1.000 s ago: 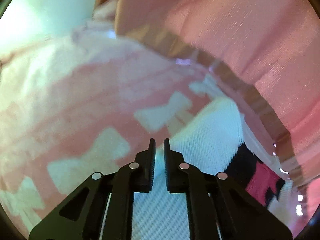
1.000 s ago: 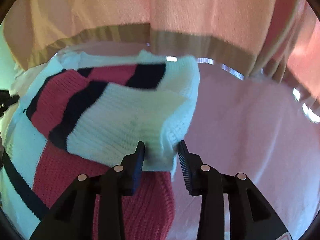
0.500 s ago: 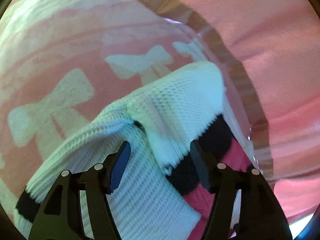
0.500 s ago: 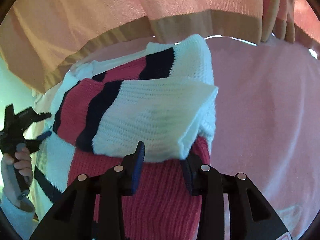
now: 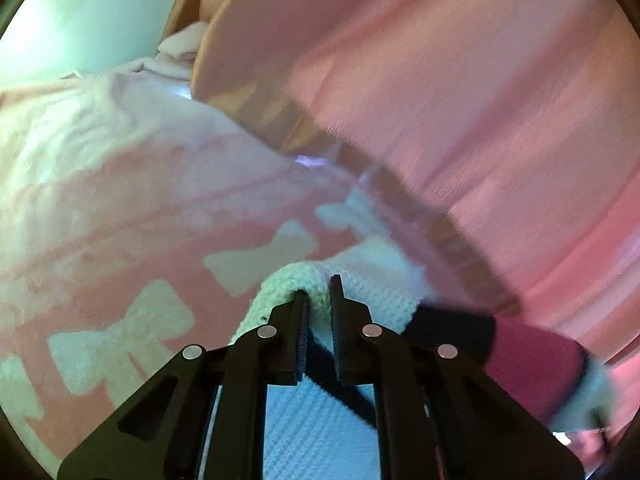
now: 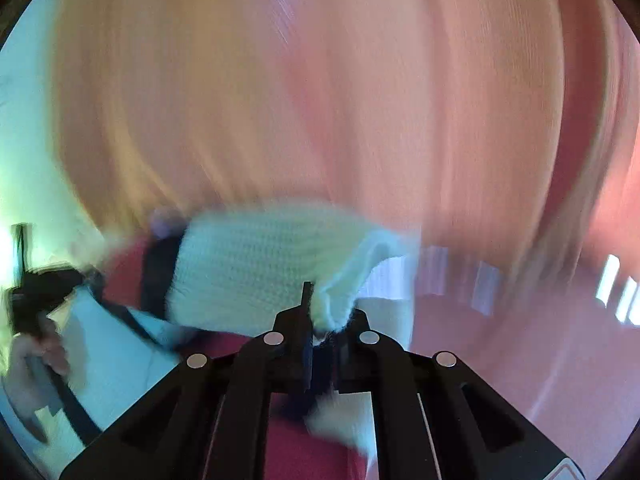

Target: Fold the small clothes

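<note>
A small knit sweater (image 5: pixel 376 280) with white, black and red stripes lies on a pink surface. My left gripper (image 5: pixel 318 292) is shut on a white folded edge of it. In the right wrist view the sweater (image 6: pixel 256 264) appears blurred by motion, and my right gripper (image 6: pixel 326 308) is shut on its white cuff edge. The left gripper (image 6: pixel 36 292) and the hand holding it show at the far left of the right wrist view.
A pink blanket with white bows (image 5: pixel 132 264) lies left of the sweater. A pink curtain with a brown hem (image 5: pixel 460 100) hangs behind; it fills the upper right wrist view (image 6: pixel 320 100). A pale wall (image 5: pixel 80 20) stands at the upper left.
Both grippers went from open around the sweater's folds to shut on its white edges. The right view has swung upward and blurred; the sweater is being lifted.
</note>
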`<state>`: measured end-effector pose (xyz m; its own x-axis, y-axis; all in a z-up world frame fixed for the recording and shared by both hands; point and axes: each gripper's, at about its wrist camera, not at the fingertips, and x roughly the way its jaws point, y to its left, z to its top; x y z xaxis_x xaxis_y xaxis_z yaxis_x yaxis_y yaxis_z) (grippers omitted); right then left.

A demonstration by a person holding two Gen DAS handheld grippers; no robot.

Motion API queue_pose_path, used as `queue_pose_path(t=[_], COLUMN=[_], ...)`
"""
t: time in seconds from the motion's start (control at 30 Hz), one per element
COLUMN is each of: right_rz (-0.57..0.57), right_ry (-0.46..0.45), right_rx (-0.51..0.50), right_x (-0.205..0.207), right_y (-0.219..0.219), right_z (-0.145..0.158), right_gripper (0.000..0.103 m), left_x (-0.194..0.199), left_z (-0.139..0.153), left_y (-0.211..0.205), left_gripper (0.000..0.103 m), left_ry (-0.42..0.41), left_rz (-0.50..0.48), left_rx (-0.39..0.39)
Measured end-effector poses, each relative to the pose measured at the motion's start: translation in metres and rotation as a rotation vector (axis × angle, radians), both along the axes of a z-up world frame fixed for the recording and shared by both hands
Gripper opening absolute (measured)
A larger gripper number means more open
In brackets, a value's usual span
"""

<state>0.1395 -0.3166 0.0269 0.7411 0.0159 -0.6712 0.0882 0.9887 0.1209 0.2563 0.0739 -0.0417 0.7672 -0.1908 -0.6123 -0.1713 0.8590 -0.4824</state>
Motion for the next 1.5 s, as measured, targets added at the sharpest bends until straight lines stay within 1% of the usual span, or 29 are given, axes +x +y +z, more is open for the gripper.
queue_pose_path(t=[0.03, 0.07, 0.1, 0.17, 0.2, 0.27, 0.3, 0.33, 0.37, 0.43, 0.47, 0.5, 0.53, 0.57, 0.63, 0.67, 0.7, 0.73, 0.83, 0.9, 0.97, 1.0, 1.07, 1.17, 1.2, 1.27, 1.33, 1.43, 1.5], right_rz=[-0.032, -0.038, -0.034, -0.036, -0.035, -0.016, -0.008, -0.003, -0.005, -0.026, -0.021, -0.031, -0.054, -0.078, -0.083, -0.058, -0.006, 0.032, 0.234, 0.309, 0.367, 0.38, 0.389, 0.348, 0.337, 0.314, 0.298, 0.288, 0.277], right_ry=[0.125, 0.168, 0.18, 0.16, 0.143, 0.029, -0.005, -0.009, 0.042, 0.2, 0.216, 0.181, 0.161, 0.133, 0.026, -0.021, -0.048, -0.046, 0.001, 0.033, 0.084, 0.096, 0.125, 0.148, 0.144, 0.124, 0.122, 0.108, 0.062], right_rx=[0.044, 0.037, 0.02, 0.039, 0.051, 0.058, 0.064, 0.069, 0.065, 0.072, 0.086, 0.078, 0.059, 0.033, -0.054, -0.087, -0.087, -0.071, 0.016, 0.021, 0.027, 0.019, -0.018, -0.071, -0.058, -0.024, -0.025, -0.025, -0.06], right_x=[0.011, 0.014, 0.013, 0.01, 0.009, -0.002, -0.008, -0.011, -0.006, 0.007, 0.004, -0.002, -0.01, -0.017, -0.038, -0.044, -0.043, -0.037, 0.011, 0.045, 0.084, 0.097, 0.127, 0.159, 0.168, 0.185, 0.194, 0.185, 0.15], right_y=[-0.015, -0.018, -0.017, -0.014, -0.014, -0.008, -0.009, -0.011, -0.015, -0.03, -0.034, -0.032, -0.03, -0.025, -0.001, 0.015, 0.035, 0.044, 0.113, 0.151, 0.19, 0.205, 0.228, 0.234, 0.234, 0.239, 0.244, 0.242, 0.221], right_z=[-0.037, -0.052, -0.06, -0.054, -0.048, -0.015, -0.005, -0.003, -0.014, -0.056, -0.07, -0.065, -0.055, -0.043, -0.013, -0.001, 0.008, 0.011, 0.007, -0.003, -0.023, -0.032, -0.051, -0.072, -0.077, -0.079, -0.077, -0.061, -0.039], right_gripper=[0.005, 0.005, 0.005, 0.005, 0.005, 0.005, 0.005, 0.005, 0.005, 0.006, 0.005, 0.006, 0.01, 0.018, 0.018, 0.018, 0.018, 0.018, 0.017, 0.013, 0.006, 0.005, 0.005, 0.002, 0.0, 0.0, 0.0, 0.0, 0.003], left_x=[0.004, 0.007, 0.008, 0.008, 0.006, 0.001, 0.001, 0.001, 0.006, 0.011, 0.012, 0.01, 0.008, 0.006, 0.001, -0.002, -0.003, -0.004, -0.003, 0.002, 0.003, 0.003, 0.005, 0.009, 0.011, 0.015, 0.018, 0.018, 0.018], left_z=[-0.009, -0.021, -0.029, -0.036, -0.033, -0.022, -0.019, -0.018, -0.024, -0.037, -0.042, -0.038, -0.034, -0.03, -0.025, -0.022, -0.021, -0.02, -0.027, -0.035, -0.037, -0.037, -0.038, -0.038, -0.038, -0.04, -0.04, -0.039, -0.038], left_y=[-0.003, -0.008, -0.011, -0.013, -0.01, -0.005, -0.004, -0.004, -0.004, -0.005, -0.008, -0.011, -0.012, -0.012, -0.008, -0.005, -0.005, -0.005, -0.008, -0.006, -0.001, 0.0, 0.004, 0.011, 0.012, 0.015, 0.015, 0.013, 0.014], left_gripper=[0.009, 0.009, 0.009, 0.009, 0.009, 0.009, 0.009, 0.01, 0.01, 0.011, 0.011, 0.011, 0.012, 0.012, 0.013, 0.014, 0.014, 0.014, 0.016, 0.017, 0.017, 0.017, 0.017, 0.017, 0.017, 0.017, 0.017, 0.017, 0.017], left_ry=[0.036, 0.082, 0.118, 0.143, 0.133, 0.096, 0.09, 0.1, 0.127, 0.178, 0.187, 0.174, 0.171, 0.175, 0.185, 0.187, 0.189, 0.191, 0.212, 0.23, 0.221, 0.22, 0.222, 0.221, 0.22, 0.215, 0.213, 0.214, 0.212], left_rz=[-0.009, -0.03, -0.03, -0.023, -0.018, -0.01, -0.01, -0.019, -0.031, -0.046, -0.054, -0.055, -0.063, -0.07, -0.072, -0.068, -0.067, -0.07, -0.081, -0.087, -0.09, -0.094, -0.098, -0.092, -0.093, -0.091, -0.087, -0.09, -0.097], left_rx=[0.013, 0.015, 0.028, 0.027, 0.019, 0.0, -0.001, 0.014, 0.03, 0.024, 0.032, 0.058, 0.065, 0.057, 0.038, 0.032, 0.028, 0.033, 0.068, 0.068, 0.054, 0.05, 0.036, 0.021, 0.02, 0.021, 0.028, 0.043, 0.037])
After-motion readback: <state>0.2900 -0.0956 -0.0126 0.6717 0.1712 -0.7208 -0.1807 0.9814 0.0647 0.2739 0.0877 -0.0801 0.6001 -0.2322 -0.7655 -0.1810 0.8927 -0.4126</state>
